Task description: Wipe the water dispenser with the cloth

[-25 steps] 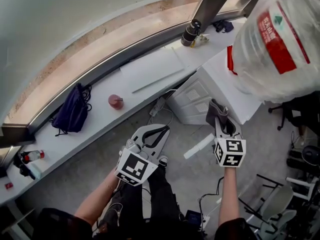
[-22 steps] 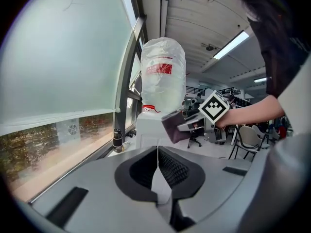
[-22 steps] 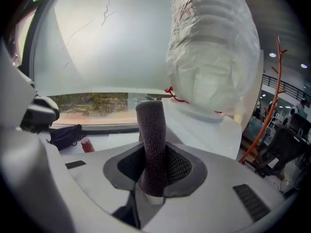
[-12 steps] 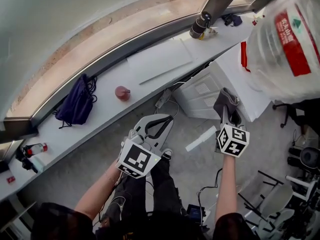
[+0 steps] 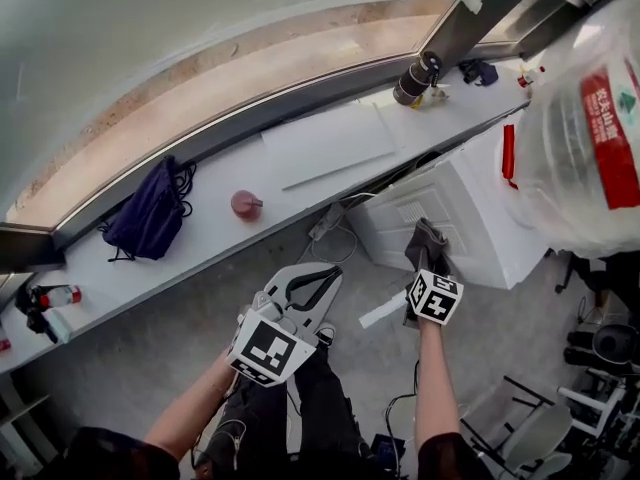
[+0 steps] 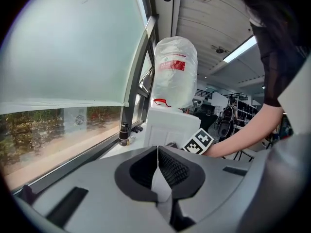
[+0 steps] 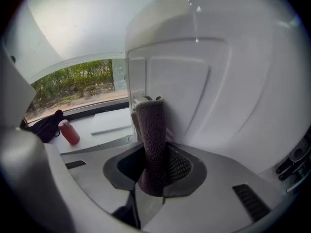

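The white water dispenser (image 5: pixel 455 218) stands on the floor by the window ledge, with a big clear water bottle (image 5: pixel 590 138) on top. My right gripper (image 5: pixel 425 260) is shut on a folded grey-brown cloth (image 5: pixel 424 240). The cloth (image 7: pixel 151 135) stands up from the right gripper (image 7: pixel 156 171) and presses against the dispenser's white panel (image 7: pixel 209 91). My left gripper (image 5: pixel 308 288) hangs over the floor to the left, apart from the dispenser. In the left gripper view the gripper (image 6: pixel 158 165) is shut with nothing held, and the dispenser (image 6: pixel 167 125) and bottle (image 6: pixel 175 72) lie ahead.
A long white ledge (image 5: pixel 200 243) runs under the window and carries a purple bag (image 5: pixel 150 213), a red bottle (image 5: pixel 245 205), a white board (image 5: pixel 325 143) and a dark cylinder (image 5: pixel 415 76). Cables (image 5: pixel 325 223) and a white strip (image 5: pixel 383 310) lie on the floor. Chairs (image 5: pixel 545 418) stand at the right.
My right gripper has slid the cloth lower down the dispenser's front face. The left gripper has hardly moved. The head view has shifted a little.
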`<state>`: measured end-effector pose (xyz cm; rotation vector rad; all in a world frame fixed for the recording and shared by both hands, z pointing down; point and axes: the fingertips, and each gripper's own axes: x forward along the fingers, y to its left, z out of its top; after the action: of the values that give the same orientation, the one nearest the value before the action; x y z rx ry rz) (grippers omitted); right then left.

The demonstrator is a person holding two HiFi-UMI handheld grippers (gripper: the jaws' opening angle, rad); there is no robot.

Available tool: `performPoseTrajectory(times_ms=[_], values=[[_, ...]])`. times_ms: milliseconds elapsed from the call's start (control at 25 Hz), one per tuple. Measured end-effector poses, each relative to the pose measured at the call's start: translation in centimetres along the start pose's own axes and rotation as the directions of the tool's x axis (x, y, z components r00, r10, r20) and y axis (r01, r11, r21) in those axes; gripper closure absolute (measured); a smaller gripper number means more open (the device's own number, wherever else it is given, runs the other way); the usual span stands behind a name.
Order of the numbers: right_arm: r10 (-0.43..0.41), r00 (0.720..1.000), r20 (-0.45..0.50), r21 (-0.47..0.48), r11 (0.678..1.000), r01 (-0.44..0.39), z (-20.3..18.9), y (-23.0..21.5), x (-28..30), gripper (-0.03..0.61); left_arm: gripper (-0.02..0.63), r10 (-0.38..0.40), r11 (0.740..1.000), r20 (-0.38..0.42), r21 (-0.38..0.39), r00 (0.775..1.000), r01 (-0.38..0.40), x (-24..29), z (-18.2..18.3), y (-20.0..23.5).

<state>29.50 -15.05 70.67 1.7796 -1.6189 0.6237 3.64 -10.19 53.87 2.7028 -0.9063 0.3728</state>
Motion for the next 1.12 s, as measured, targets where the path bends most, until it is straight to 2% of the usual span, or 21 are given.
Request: performPoseTrajectory(times_ms=[120, 320, 560, 760, 920, 1120], values=[[0.012, 0.998, -0.054, -0.033, 0.999, -0.014, -2.2, 0.9, 2.8, 0.471, 0.594, 0.015, 1.000, 0.010, 0.006, 1.000, -0.015, 0.3, -0.7, 0.7], [0.003, 0.991, -0.135, -0.016, 1.000, -0.005, -6.3, 1.7, 7.2, 0.471, 0.594, 0.045, 0.999, 0.009, 0.002, 0.999, -0.045, 1.3, -2.5, 1.8], [-0.002, 0.983, -0.185, -0.030, 1.000, -0.004, -10.2, 2.9, 11.8, 0.471, 0.594, 0.070, 0.998, 0.004, 0.005, 0.998, -0.070, 2.2, -5.6, 2.5], [0.005, 0.976, -0.217, -0.038, 0.999, -0.013, -12.5, 3.7, 14.7, 0.471, 0.594, 0.079, 0.997, -0.034, 0.004, 0.996, -0.079, 2.3, -8.4, 2.6], [0.007, 0.979, -0.206, -0.037, 0.999, -0.014, -11.3, 3.4, 13.5, 0.471, 0.594, 0.088, 0.996, -0.050, -0.023, 0.995, -0.089, 2.0, -8.7, 2.3], [0.061, 0.991, -0.115, -0.016, 0.998, -0.063, -5.8, 3.8, 7.0, 0.471, 0.594, 0.064, 0.997, -0.045, -0.029, 0.997, -0.065, 1.8, -5.8, 1.5]])
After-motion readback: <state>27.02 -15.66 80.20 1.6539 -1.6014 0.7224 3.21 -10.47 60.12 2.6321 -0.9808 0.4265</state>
